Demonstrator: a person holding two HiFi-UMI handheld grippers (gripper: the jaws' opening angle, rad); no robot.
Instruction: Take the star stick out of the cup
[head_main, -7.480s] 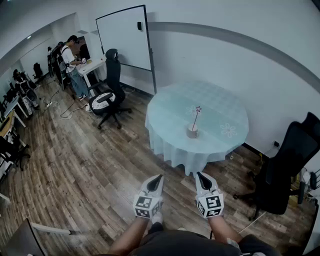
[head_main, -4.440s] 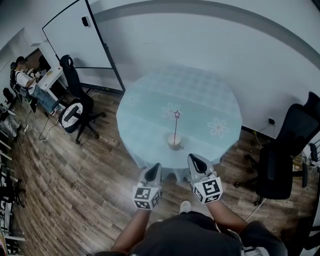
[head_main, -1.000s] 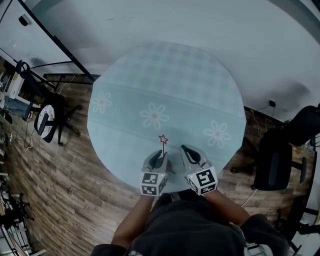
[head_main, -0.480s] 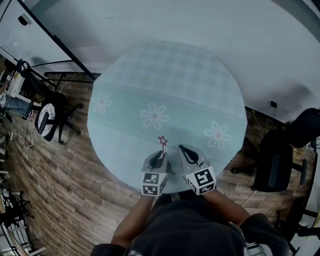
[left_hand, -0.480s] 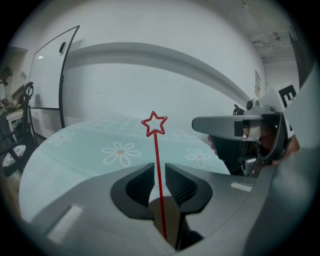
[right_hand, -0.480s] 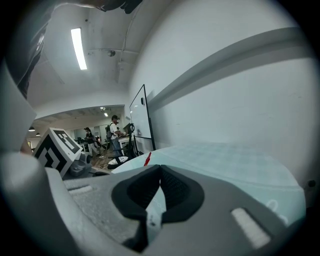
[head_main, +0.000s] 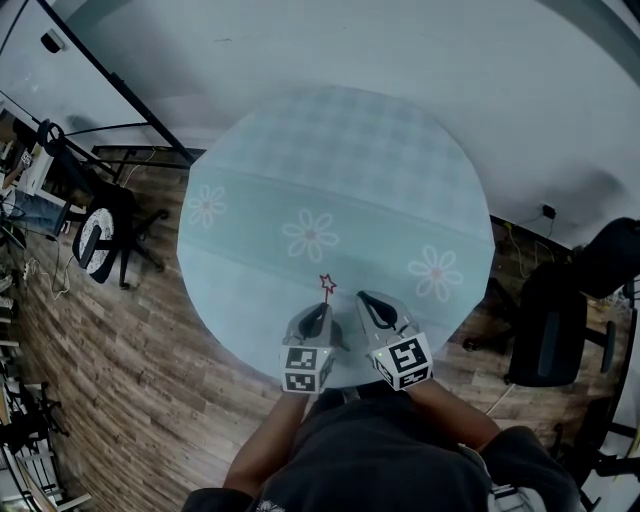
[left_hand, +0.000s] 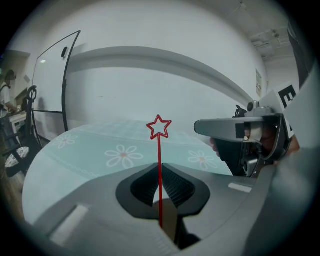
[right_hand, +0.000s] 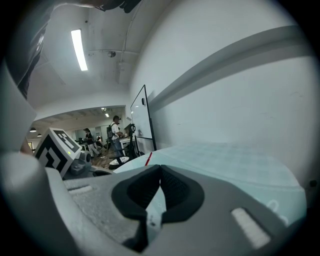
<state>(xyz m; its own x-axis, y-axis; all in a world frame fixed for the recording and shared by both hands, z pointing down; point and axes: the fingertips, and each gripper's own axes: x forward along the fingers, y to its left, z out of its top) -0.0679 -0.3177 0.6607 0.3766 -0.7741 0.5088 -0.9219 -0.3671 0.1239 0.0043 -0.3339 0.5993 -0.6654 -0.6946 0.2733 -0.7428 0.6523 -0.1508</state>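
Left gripper (left_hand: 160, 167) closed on the star stick (left_hand: 159, 145); right gripper (right_hand: 160, 169) closed on nothing.
Your left jaws pinch the upright red shaft. The star stands above their tips, and the lower end sits in the cup (left_hand: 168, 220) directly beneath. Your right gripper hangs just beside, over the table's (head_main: 330, 150) near edge.

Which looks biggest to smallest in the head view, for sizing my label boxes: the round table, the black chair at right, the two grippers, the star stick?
1. round table
2. black chair
3. left gripper and right gripper: alike, and both look bigger for being nearest the camera
4. star stick
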